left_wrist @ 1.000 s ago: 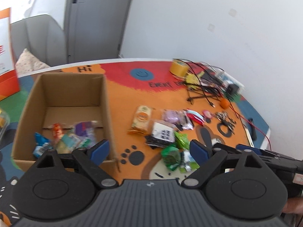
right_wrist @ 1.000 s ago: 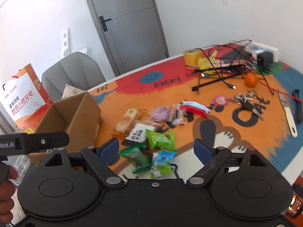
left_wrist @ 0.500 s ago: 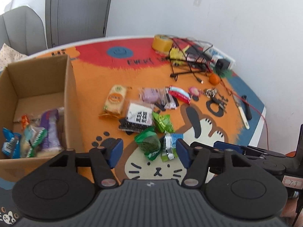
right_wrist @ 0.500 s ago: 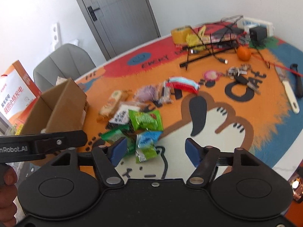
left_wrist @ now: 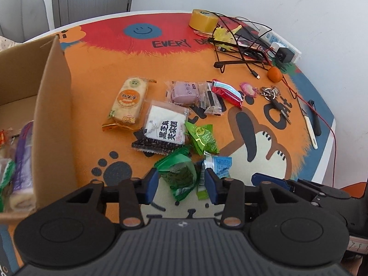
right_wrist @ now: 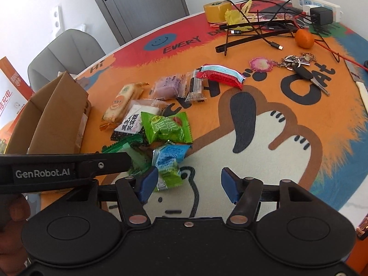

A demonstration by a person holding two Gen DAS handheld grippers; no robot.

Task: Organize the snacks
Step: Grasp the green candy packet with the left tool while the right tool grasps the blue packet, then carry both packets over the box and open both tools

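Cardboard fills the left edge of my left wrist view: the box (left_wrist: 53, 119) stands open with a few snacks (left_wrist: 20, 161) in its bottom, low in the frame. On the orange cat mat (left_wrist: 96, 87) to its right the loose snacks lie in a cluster at the centre. My left gripper (left_wrist: 181, 182) sits at the lower middle, its jaws closing with the dark green packet (left_wrist: 179, 174) between the blue pads; I cannot tell whether the pads press it yet. Just right of that packet lies the blue packet (left_wrist: 218, 164), its green end behind the right pad. Above them are the light green packet (left_wrist: 203, 139), the white sesame packet (left_wrist: 166, 126), the rice cracker (left_wrist: 130, 99), the purple cake (left_wrist: 185, 90) and the red bar (left_wrist: 226, 92).

In the right wrist view my right gripper (right_wrist: 187, 185) is at the lower middle, jaws closing too, but still well apart. The blue packet (right_wrist: 170, 158) sits by the left pad (right_wrist: 147, 181), mostly outside the gap, and bare mat shows between the pads. Nothing is held here. The left gripper's finger (right_wrist: 69, 164) crosses in from the left edge over the dark green packet (right_wrist: 128, 148). The box (right_wrist: 50, 119) is at the left.

At the upper right of both views lie a tape roll (left_wrist: 203, 21), tangled cables (left_wrist: 241, 43), an orange (right_wrist: 304, 38) and keys (right_wrist: 299, 65).
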